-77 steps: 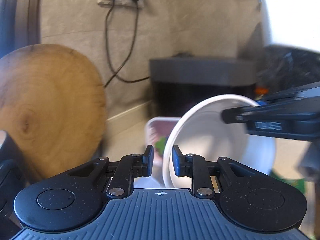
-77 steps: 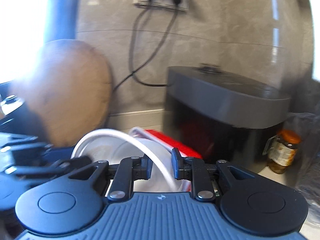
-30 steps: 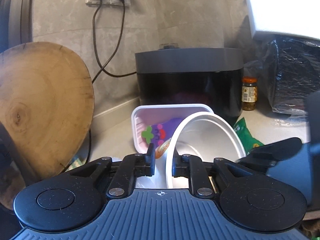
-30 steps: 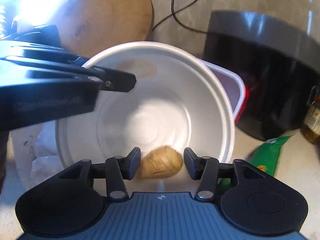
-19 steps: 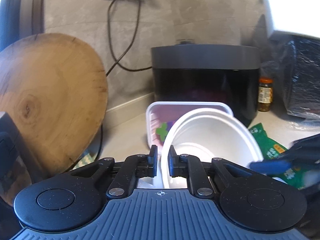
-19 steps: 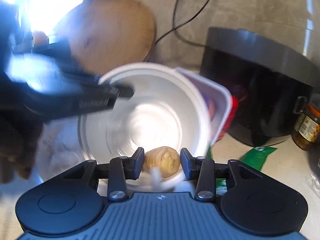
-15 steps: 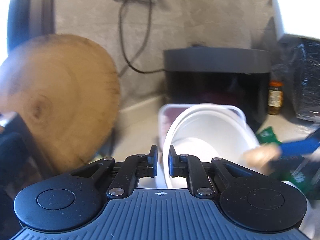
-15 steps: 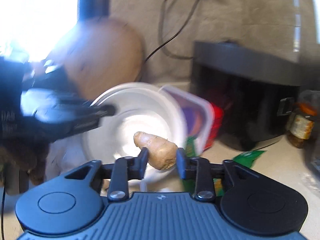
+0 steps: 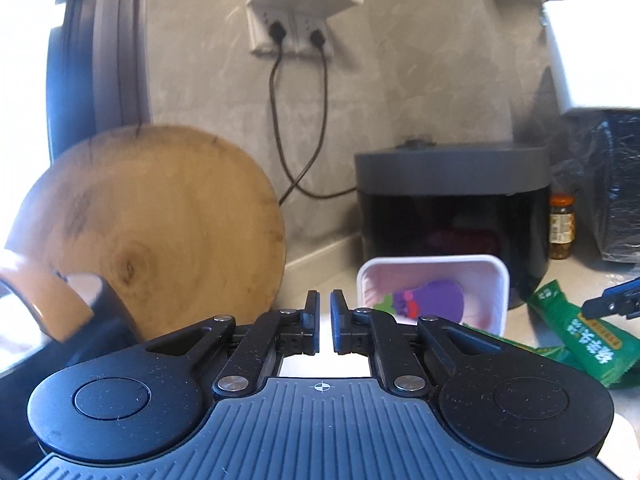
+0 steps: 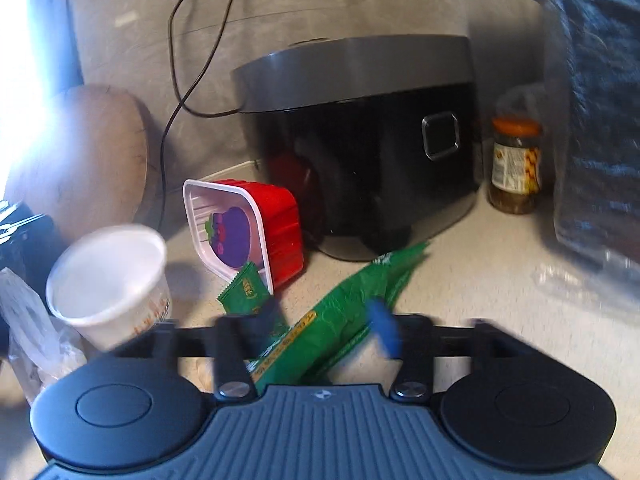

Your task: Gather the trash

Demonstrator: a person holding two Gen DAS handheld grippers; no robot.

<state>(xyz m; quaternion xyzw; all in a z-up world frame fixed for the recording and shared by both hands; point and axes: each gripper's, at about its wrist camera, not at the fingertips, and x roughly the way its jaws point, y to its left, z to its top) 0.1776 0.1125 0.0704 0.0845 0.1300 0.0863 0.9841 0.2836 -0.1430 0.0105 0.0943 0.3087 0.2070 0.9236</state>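
Two hand-held grippers work over a pale counter (image 10: pixel 480 280) strewn with refuse.

Left gripper (image 9: pixel 324 326): the jaws are drawn together to a narrow slit. A white surface shows low behind the slit. Whether anything is pinched there cannot be told.

Right gripper (image 10: pixel 330 326): the jaws are opening and heavily blurred. A long green wrapper (image 10: pixel 360 292) lies on the counter between the fingers, running diagonally towards the cooker. The pads do not press on it.

Trash noted:
- A white paper cup (image 10: pixel 106 280) sits at the left of the right wrist view, tilted with its mouth upward. It is above a clear plastic bag (image 10: pixel 32 340).
- A small green sachet (image 10: pixel 244 288) leans against the red tray.
- The red tray (image 10: pixel 280 220) stands on its side just in front of the cooker. Its white inside faces out and bears a purple picture.

Other items:
- A black rice cooker (image 10: pixel 368 152) stands against the wall, with a cord rising to a wall socket (image 9: pixel 296 28).
- A jar (image 10: pixel 516 168) with an orange lid stands just beside the cooker.
- A round wooden board (image 9: pixel 160 232) leans upright at the left.
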